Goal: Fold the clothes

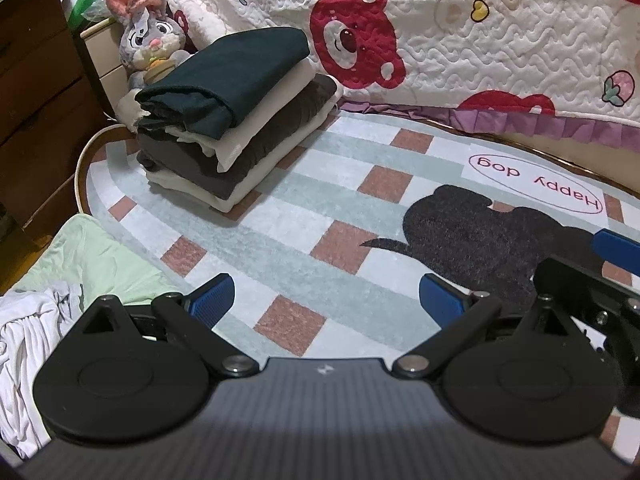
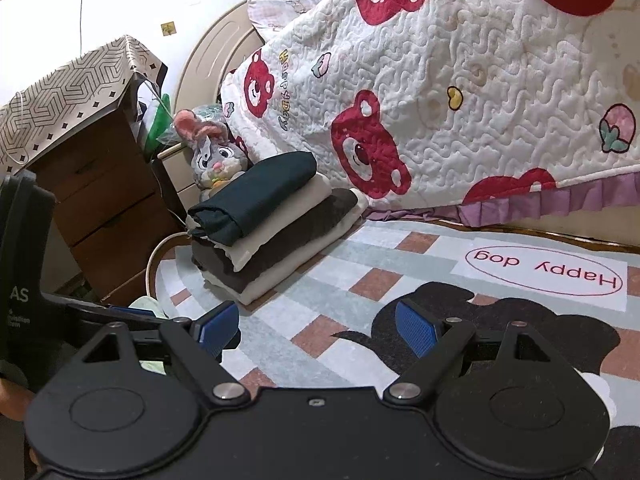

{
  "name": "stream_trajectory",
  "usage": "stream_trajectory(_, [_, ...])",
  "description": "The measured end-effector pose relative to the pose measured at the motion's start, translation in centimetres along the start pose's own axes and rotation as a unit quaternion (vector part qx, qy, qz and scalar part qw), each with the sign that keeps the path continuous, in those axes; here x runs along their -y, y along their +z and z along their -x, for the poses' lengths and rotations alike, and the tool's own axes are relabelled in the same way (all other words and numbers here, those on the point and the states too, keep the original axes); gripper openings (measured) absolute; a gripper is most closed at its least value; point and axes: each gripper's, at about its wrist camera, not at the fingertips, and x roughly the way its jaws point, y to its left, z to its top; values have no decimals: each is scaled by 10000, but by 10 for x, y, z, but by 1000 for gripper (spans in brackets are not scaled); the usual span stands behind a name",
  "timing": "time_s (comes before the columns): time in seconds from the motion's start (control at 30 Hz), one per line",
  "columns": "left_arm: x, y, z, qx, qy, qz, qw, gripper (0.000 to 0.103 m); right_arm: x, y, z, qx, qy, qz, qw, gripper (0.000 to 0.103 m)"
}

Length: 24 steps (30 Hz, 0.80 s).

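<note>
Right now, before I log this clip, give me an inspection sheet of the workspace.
Surface: checked rug with a dog print, on the floor.
Job's things: stack of folded clothes at the rug's far corner; unfolded white garment and pale green cloth near left.
Clutter: plush rabbit behind the stack.
Grippers: left gripper and right gripper open, empty, above the rug.
Cables: white cord at the rug's edge.
Surroundings: bear-print quilt, wooden drawers.

I've open checked rug (image 1: 304, 216) ahead; tall stack of folded clothes (image 1: 236, 120) blocks far left, crumpled white garment (image 1: 28, 340) near left, quilted bear bedspread (image 1: 480, 40) walls far side.
</note>
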Motion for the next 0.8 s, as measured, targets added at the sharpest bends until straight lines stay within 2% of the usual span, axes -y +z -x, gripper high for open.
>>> stream_trajectory(0.23, [4, 0, 1, -40, -54, -88, 9999, 100, 3, 2, 3, 6, 67, -65, 10000, 89])
stream_trajectory(0.33, [7, -1, 1, -56, -80, -124, 9999, 100, 4, 2, 4, 17, 319, -160, 9994, 89])
stream_trajectory(0.8, [10, 0, 4, 19, -89, -201, 9998, 100, 1, 3, 5, 32, 235, -106, 9997, 89])
